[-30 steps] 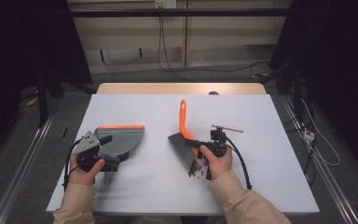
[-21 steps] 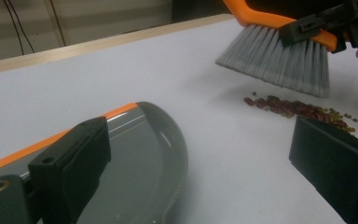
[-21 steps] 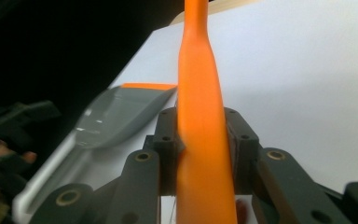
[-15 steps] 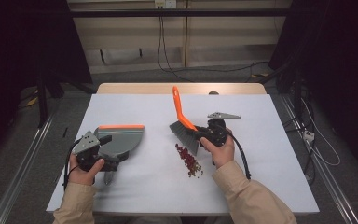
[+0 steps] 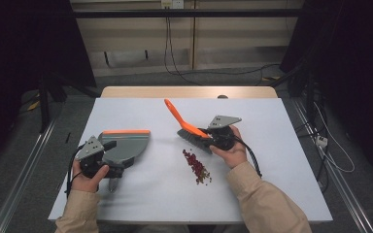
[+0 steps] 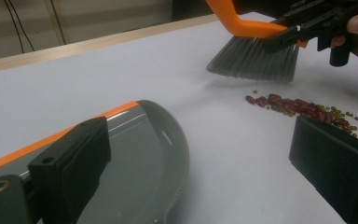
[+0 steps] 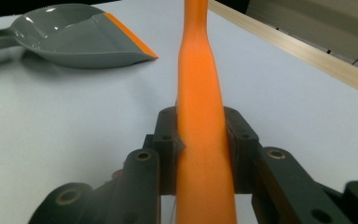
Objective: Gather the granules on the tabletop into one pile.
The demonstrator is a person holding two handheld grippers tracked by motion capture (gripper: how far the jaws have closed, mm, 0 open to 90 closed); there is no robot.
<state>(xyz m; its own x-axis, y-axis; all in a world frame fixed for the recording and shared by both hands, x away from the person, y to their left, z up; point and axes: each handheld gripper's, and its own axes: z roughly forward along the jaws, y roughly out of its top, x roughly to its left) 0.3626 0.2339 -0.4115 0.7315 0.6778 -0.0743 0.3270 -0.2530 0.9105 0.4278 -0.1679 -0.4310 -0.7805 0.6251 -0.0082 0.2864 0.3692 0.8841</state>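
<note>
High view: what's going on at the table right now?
A person is sweeping up. The right hand-held gripper is shut on the orange handle of a brush, its grey bristles raised just above and behind a small pile of red beans on the white table. The left hand-held gripper holds a grey dustpan with an orange edge, lying flat to the left, apart from the beans. No beans are in the pan yet.

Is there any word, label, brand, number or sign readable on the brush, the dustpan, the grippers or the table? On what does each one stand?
None: no text can be read in any view.
brush: plain orange handle, no mark.
dustpan: plain grey with an orange edge, no mark.
left gripper and right gripper: no label legible.
table: bare white surface; the beans carry no writing.
</note>
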